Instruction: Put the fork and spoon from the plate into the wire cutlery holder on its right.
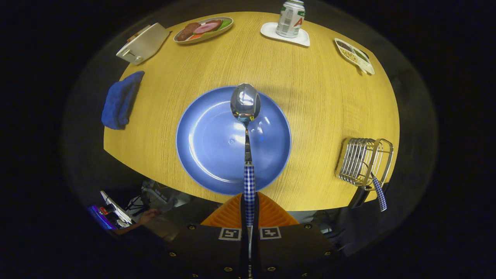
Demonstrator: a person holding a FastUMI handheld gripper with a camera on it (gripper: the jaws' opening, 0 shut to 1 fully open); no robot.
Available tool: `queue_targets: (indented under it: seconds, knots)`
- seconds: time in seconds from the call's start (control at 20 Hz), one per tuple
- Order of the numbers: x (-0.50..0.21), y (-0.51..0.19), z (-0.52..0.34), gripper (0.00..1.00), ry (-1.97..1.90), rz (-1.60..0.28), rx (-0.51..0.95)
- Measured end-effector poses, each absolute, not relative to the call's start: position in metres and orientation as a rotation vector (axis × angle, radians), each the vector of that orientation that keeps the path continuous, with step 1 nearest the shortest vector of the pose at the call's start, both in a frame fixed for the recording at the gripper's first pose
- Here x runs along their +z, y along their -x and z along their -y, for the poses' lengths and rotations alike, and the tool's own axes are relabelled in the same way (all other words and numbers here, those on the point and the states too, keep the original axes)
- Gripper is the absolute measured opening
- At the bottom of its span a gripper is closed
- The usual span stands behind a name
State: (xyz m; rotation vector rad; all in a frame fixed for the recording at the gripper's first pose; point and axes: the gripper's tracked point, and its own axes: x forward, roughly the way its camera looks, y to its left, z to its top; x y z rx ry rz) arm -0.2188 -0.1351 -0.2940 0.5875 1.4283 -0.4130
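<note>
My gripper (pixel 250 211) is shut on the spoon (pixel 246 116) by its blue-and-white checked handle, both fingers pressing on it. The spoon points straight ahead, its shiny bowl hanging above the far half of the blue plate (pixel 209 151), which has nothing lying on it. The wire cutlery holder (pixel 364 161) stands to the right of the plate near the table's edge. A checked handle, the fork's (pixel 380 195), sticks out of the holder toward me.
On the round wooden table (pixel 310 89) lie a blue cloth (pixel 120 100) at the left, a white box (pixel 143 42), a dish of food (pixel 203 29), a can on a white tray (pixel 290 15) and a small divided dish (pixel 354 54) at the far side. A person's hand (pixel 149 215) rests below the table edge.
</note>
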Motion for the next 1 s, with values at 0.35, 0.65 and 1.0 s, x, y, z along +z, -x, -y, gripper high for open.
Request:
queue_targets:
  seconds: [0.35, 0.65, 1.0]
  knots:
    - [-0.277, 0.255, 0.14, 0.03, -0.611, -1.449, -0.403]
    - [-0.253, 0.323, 0.163, 0.03, -0.625, -1.507, -0.437]
    - [-0.233, 0.387, 0.202, 0.03, -0.756, -1.566, -0.55]
